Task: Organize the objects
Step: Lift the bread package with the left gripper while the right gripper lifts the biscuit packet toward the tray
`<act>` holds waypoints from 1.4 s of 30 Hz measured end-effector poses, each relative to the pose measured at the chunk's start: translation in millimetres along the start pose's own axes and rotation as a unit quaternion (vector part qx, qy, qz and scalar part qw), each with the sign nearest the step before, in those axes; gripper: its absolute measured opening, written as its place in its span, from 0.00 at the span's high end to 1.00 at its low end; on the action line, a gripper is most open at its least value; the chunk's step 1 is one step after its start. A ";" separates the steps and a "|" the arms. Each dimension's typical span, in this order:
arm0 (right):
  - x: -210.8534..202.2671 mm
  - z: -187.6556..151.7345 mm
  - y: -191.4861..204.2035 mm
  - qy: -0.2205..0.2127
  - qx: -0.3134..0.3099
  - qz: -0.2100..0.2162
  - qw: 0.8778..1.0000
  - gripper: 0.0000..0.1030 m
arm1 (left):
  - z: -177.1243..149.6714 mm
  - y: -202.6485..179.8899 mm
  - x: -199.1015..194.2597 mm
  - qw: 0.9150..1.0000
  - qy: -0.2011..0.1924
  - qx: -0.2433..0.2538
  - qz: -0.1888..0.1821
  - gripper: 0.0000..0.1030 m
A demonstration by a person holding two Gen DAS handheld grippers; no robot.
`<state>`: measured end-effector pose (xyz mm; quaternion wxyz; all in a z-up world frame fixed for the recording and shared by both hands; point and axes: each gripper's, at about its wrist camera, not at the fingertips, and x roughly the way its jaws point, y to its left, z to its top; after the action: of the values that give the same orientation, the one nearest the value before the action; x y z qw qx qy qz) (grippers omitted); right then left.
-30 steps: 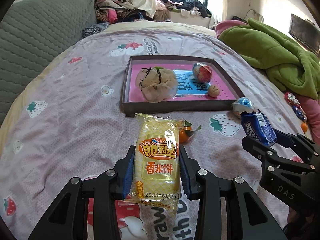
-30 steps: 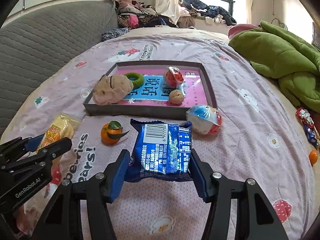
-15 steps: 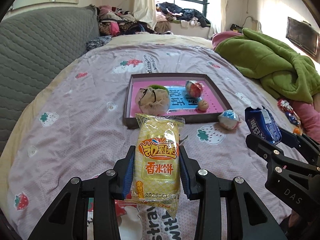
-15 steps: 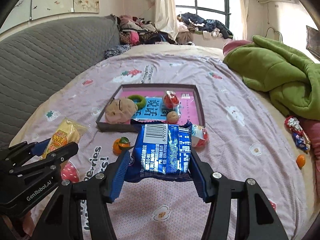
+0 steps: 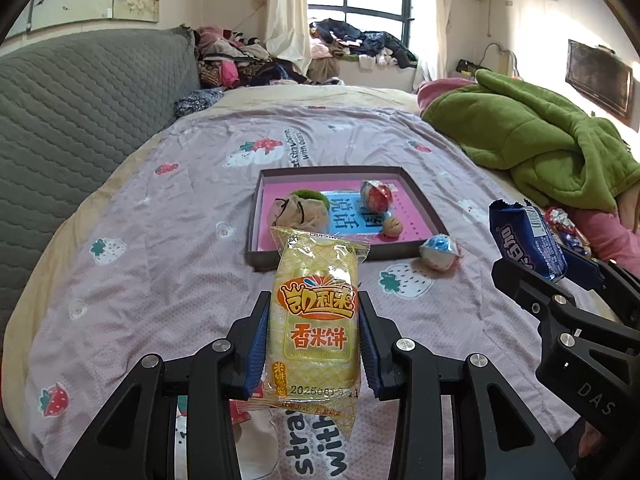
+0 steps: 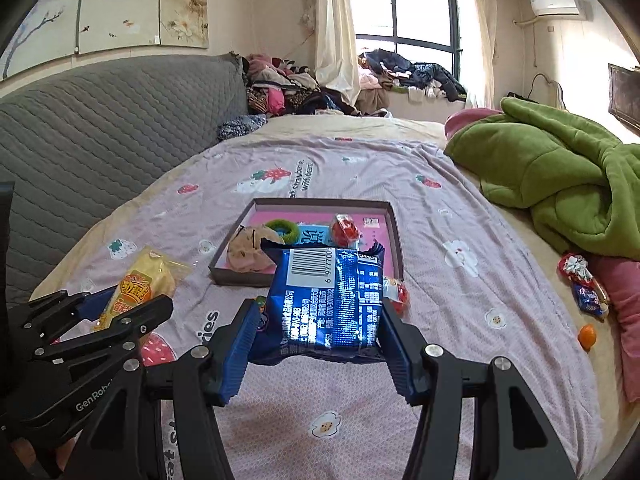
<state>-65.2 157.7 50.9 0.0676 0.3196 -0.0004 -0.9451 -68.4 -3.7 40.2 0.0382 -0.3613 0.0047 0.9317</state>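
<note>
Snacks are up off the bed now: both grippers have risen and pulled back, so the tray (image 5: 422, 204) sits smaller, mid-frame. The left gripper (image 5: 313, 344) is clamped on the yellow rice-cake pack (image 5: 314, 320) at frame centre; the right gripper (image 6: 320, 340) pinches the blue packet (image 6: 330, 300), also centre. Below, a foil ball (image 5: 440, 250) lies just outside the tray's near right corner. Both pickups look secure, so I'd guess carrying them to the tray comes next.

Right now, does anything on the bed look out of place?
Yes: a foil-wrapped ball lies on the bedspread just outside the tray, and candy packets plus a small orange sit far off by the green blanket.
</note>
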 end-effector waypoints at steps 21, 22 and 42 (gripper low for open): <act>3.9 17.3 -24.6 -0.017 -0.005 0.007 1.000 0.43 | 30.7 -19.0 7.3 1.000 -0.016 -0.002 -0.006 0.60; 4.9 19.2 -25.7 -0.017 -0.005 0.007 1.000 0.43 | 33.9 -19.5 10.0 1.000 -0.014 -0.003 -0.007 0.60; 15.3 57.9 -49.6 -0.036 -0.021 -0.001 0.999 0.43 | 89.1 -29.5 21.8 0.999 -0.031 0.008 -0.016 0.60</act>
<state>-118.5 202.4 85.5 0.0728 0.2835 0.0173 -0.9561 -142.2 30.4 91.9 0.0564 -0.3320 0.0046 0.9416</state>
